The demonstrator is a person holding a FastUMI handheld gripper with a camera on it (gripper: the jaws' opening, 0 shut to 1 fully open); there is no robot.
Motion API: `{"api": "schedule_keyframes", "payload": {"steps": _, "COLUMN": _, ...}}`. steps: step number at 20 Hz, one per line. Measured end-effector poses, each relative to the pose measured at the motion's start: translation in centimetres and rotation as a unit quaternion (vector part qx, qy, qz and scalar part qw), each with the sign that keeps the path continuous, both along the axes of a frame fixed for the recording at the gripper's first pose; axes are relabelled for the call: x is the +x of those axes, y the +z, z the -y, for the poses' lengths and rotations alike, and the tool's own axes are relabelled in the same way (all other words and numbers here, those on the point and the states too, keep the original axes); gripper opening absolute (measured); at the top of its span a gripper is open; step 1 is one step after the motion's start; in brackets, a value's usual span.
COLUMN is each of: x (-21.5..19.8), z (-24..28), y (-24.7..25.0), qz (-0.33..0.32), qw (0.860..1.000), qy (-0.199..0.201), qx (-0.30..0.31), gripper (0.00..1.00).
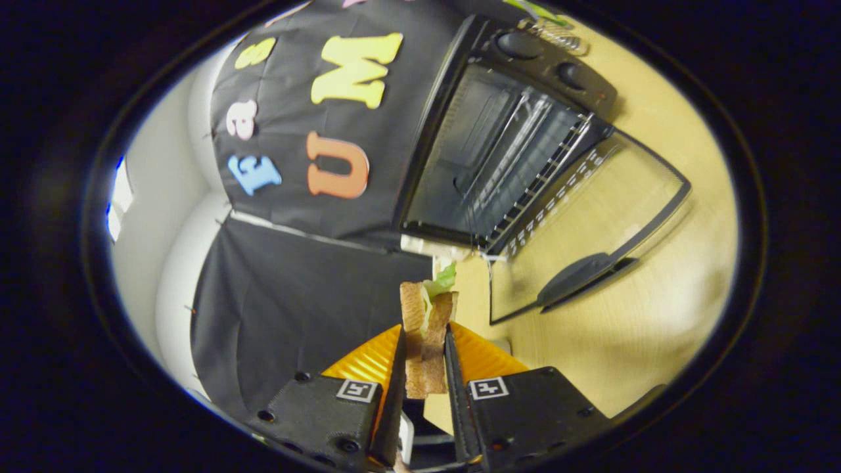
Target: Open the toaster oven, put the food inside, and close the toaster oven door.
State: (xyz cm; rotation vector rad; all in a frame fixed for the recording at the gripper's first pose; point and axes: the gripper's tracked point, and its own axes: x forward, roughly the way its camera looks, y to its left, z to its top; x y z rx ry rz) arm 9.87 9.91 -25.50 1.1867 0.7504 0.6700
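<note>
Gripper: the gripper has its two fingers closed on a sandwich, one finger pressing each bread face.
Sandwich: the sandwich stands on edge between the fingers, two slices of brown bread with a pale filling, and a green lettuce leaf sticks out of its far end, past the fingertips.
Oven: the toaster oven sits beyond the fingers, ahead and off to the right, well apart from the sandwich; the whole scene appears rolled to one side.
Door: the glass door is fully open, folded down flat toward the gripper, with its dark handle at the near edge.
Rack: a wire rack shows inside the open cavity, nothing on it.
Knobs: two round knobs sit on the control panel along the far side of the oven.
Table: a light wooden table lies under the oven and door.
Wall: black cloth hangs beyond and left of the fingers.
</note>
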Motion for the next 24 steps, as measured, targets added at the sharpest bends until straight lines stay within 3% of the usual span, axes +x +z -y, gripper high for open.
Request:
{"api": "schedule_keyframes", "payload": {"steps": 3, "x": 3.7, "z": 2.2, "y": -1.1, "qz": 0.013, "qw": 0.992, "qy": -0.123, "qx": 0.014, "gripper": 0.37}}
{"api": "schedule_keyframes", "payload": {"steps": 5, "x": 5.1, "z": 3.3, "y": -0.8, "qz": 0.031, "qw": 0.983, "qy": -0.181, "qx": 0.016, "gripper": 0.37}}
{"api": "schedule_keyframes", "payload": {"steps": 11, "x": 8.8, "z": 3.4, "y": 0.2, "qz": 0.041, "qw": 0.96, "qy": -0.274, "qx": 0.031, "gripper": 0.37}}
{"api": "schedule_keyframes", "payload": {"steps": 16, "x": 14.0, "z": 2.4, "y": -1.8, "qz": 0.017, "qw": 0.949, "qy": -0.315, "qx": 0.019, "gripper": 0.38}}
{"api": "schedule_keyframes", "payload": {"steps": 19, "x": 17.3, "z": 1.8, "y": -2.0, "qz": 0.045, "qw": 0.943, "qy": -0.328, "qx": -0.017, "gripper": 0.38}}
{"api": "schedule_keyframes", "payload": {"steps": 24, "x": 19.6, "z": 1.3, "y": -4.6, "qz": 0.049, "qw": 0.945, "qy": -0.309, "qx": -0.095, "gripper": 0.38}}
